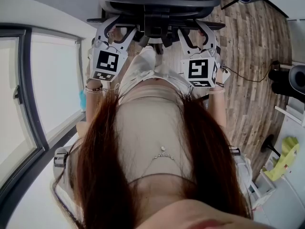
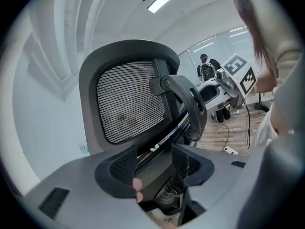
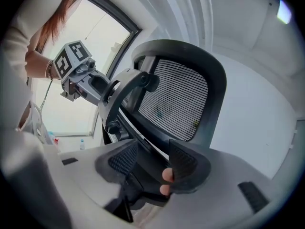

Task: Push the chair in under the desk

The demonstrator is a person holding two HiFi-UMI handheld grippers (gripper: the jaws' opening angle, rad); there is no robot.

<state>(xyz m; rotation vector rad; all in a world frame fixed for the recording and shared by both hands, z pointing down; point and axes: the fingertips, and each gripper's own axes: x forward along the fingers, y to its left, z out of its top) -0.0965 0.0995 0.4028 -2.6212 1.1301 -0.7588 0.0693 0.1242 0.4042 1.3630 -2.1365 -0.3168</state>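
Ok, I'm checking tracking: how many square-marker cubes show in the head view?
2. One marker cube rides the left gripper, at picture left; the other rides the right gripper, at picture right. None looks hidden.

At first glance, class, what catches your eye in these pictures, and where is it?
The black mesh chair fills both gripper views. The left gripper and right gripper stand open, a dark part of the chair between each one's fingers. In the head view, long reddish hair hangs over the lower middle.

A thin black cable (image 1: 250, 80) lies across the wood-plank floor (image 1: 248, 37) to the right of the chair (image 1: 157, 4).
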